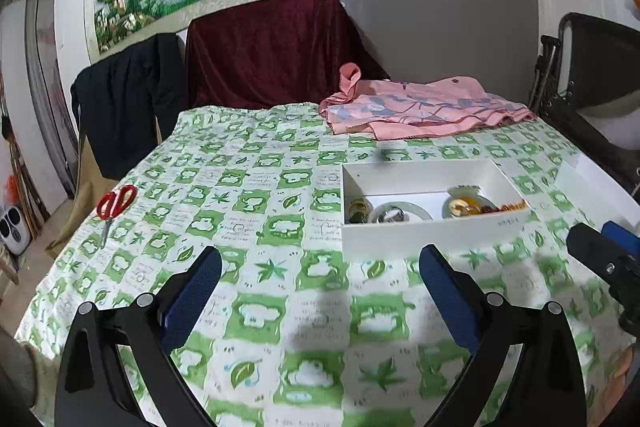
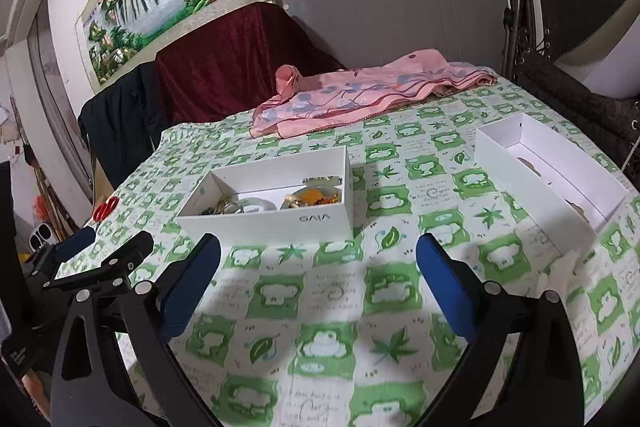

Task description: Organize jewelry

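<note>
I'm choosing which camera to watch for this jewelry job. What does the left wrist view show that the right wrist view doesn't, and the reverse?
Only the left wrist view shows the red-handled scissors in full. Only the right wrist view shows the whole inside of the second white box, which holds no jewelry. Both show the white box of jewelry, the pink floral cloth, the green-patterned tablecloth, and both claws open and empty: left claw, right claw.

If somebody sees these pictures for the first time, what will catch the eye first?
Probably the open white cardboard box of jewelry, mid-table on the green-and-white patterned cloth. Next, the empty white box to its right and the crumpled pink flowered cloth behind. Red-handled scissors lie far left.
</note>
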A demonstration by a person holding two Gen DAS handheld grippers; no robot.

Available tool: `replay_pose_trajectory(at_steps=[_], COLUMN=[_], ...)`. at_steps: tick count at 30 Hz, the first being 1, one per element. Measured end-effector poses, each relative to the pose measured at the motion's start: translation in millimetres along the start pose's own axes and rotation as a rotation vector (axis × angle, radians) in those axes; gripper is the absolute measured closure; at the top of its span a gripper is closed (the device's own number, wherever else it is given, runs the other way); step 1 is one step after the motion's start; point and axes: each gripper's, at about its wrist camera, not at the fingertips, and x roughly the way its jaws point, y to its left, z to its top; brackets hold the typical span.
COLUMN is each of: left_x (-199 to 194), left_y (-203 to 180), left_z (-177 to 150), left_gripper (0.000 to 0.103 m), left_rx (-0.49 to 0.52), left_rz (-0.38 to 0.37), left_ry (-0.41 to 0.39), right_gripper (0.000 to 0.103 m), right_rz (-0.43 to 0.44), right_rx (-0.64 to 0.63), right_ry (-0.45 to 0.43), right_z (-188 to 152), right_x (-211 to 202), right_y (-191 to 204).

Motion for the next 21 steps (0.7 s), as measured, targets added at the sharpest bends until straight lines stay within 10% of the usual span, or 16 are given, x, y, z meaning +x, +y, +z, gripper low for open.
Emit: replay_pose_trajectory(at_steps=[21], left_x=[-38.9], left_y=[11.1], left_z=[-21.4], left_gripper=[0.006], left_rx=[-0.035], left_rz=[0.013], left_ry=[-0.044], right_gripper=[0.007], right_rz=[-0.012], right_rx=[-0.068], right_ry=[-0.058], right_z=[-21.3], right_x=[-35.3], right_y=[11.9])
